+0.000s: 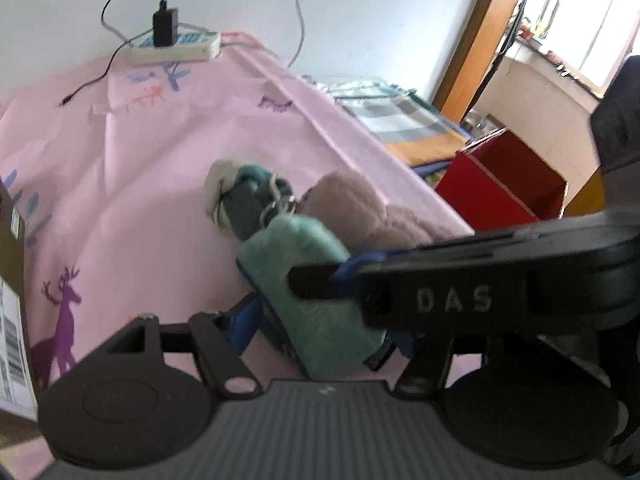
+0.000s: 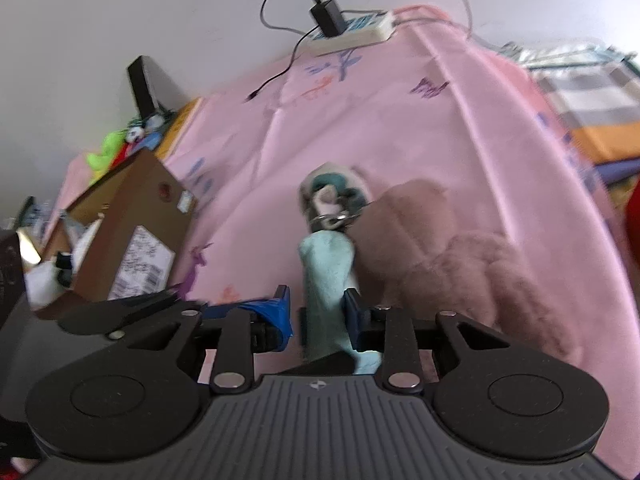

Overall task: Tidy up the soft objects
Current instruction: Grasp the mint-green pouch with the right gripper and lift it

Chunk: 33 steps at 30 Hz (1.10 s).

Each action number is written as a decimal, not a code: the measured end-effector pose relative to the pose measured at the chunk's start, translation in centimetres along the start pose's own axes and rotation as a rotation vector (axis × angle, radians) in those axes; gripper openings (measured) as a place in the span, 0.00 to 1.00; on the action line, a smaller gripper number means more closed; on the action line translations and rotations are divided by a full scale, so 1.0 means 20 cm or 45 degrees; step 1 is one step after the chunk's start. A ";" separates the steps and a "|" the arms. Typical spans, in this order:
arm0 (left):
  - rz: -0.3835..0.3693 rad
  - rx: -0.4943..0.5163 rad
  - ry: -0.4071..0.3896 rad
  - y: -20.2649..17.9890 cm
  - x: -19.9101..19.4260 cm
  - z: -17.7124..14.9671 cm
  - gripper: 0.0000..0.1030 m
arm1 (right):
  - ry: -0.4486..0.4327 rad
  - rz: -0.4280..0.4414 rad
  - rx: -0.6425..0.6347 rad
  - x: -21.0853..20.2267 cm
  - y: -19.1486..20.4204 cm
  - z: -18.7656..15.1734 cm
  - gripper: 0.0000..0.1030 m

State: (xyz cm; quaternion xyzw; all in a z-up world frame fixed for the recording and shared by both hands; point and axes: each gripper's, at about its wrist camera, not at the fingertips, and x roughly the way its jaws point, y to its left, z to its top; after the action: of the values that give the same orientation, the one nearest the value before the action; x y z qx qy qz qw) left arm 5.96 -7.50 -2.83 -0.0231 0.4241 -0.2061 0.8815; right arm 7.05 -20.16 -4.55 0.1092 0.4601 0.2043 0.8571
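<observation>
A pink cloth (image 1: 160, 184) printed with purple deer covers the desk. The plush towel (image 2: 326, 268) is mint green, the fluffy slipper (image 2: 460, 252) dusty mauve, the box (image 1: 504, 184) red.

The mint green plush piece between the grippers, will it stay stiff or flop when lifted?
The mint green plush piece looks fuzzy and bent, so it will probably flop and sag. Its pile should grip well against the right gripper rather than slip. A metal ring joins it to the small teal and white toy, which will likely dangle along.
</observation>
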 end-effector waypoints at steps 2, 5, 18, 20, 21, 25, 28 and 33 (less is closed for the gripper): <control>-0.021 0.021 0.008 -0.01 0.01 0.01 0.47 | 0.011 0.043 0.005 0.00 0.01 0.00 0.08; -0.009 0.052 -0.004 -0.01 0.01 0.01 0.44 | 0.026 0.063 0.031 0.01 0.01 0.01 0.06; 0.062 0.145 -0.132 0.06 -0.26 -0.01 0.42 | -0.015 0.244 0.073 -0.04 0.14 0.03 0.03; 0.076 0.149 -0.157 0.08 -0.32 -0.02 0.42 | -0.027 0.265 0.057 -0.04 0.19 0.04 0.02; 0.080 0.148 -0.169 0.10 -0.35 -0.02 0.42 | -0.036 0.275 0.044 -0.04 0.21 0.04 0.02; 0.052 0.127 -0.186 0.17 -0.40 -0.04 0.41 | -0.066 0.259 -0.004 -0.03 0.31 0.04 0.03; 0.005 0.127 -0.178 0.19 -0.41 -0.06 0.47 | -0.142 0.149 -0.014 -0.05 0.32 0.02 0.05; -0.073 0.091 -0.095 0.22 -0.32 -0.09 0.60 | -0.214 -0.118 0.005 -0.09 0.22 0.01 0.09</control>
State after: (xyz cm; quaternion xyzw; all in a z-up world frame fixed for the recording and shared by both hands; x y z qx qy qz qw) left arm 2.51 -0.89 -0.25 -0.0114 0.3826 -0.2454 0.8907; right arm 5.24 -17.05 -1.37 0.1062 0.3915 0.1538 0.9010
